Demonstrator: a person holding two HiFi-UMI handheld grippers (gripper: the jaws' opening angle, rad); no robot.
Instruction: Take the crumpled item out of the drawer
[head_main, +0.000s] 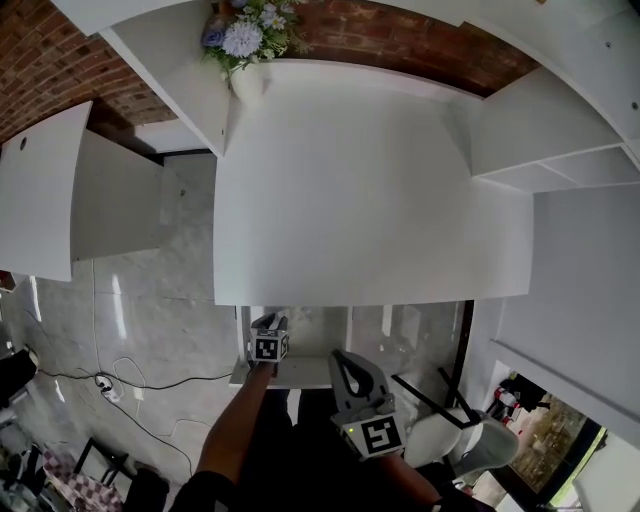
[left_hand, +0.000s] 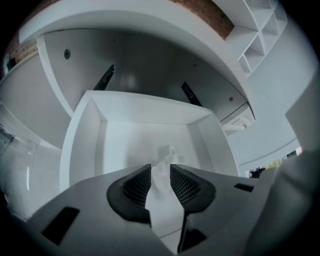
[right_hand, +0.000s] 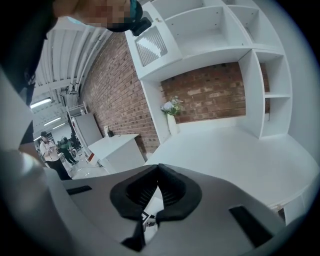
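**Cabinet** (head_main: 45, 190): white, far left, standing apart from the table on a glossy grey floor (head_main: 150, 290). A dark cable (head_main: 160, 385) trails across that floor.

**Flowers** (head_main: 245, 35): pale bunch in a white vase at the table's back left corner, in front of a brick wall (head_main: 420, 40).

**Table** (head_main: 370, 200): white, broad flat top.

**Left hand-held gripper** (left_hand: 160, 167): points steeply down into the drawer under the table's near edge. Its jaws are spread and the pads press on nothing.

**Drawer** (left_hand: 80, 150): white, pulled out.

**Crumpled item** (left_hand: 166, 154): white, lying on the drawer's bottom. It shows in the gap between the left jaws, just past their tips, with neither pad on it.

**Right hand-held gripper** (right_hand: 157, 169): just right of the left one and nearer the person, outside the drawer. Its jaws are pressed together with nothing in them.

**Shelves** (head_main: 560, 150): white, open compartments at the table's right.
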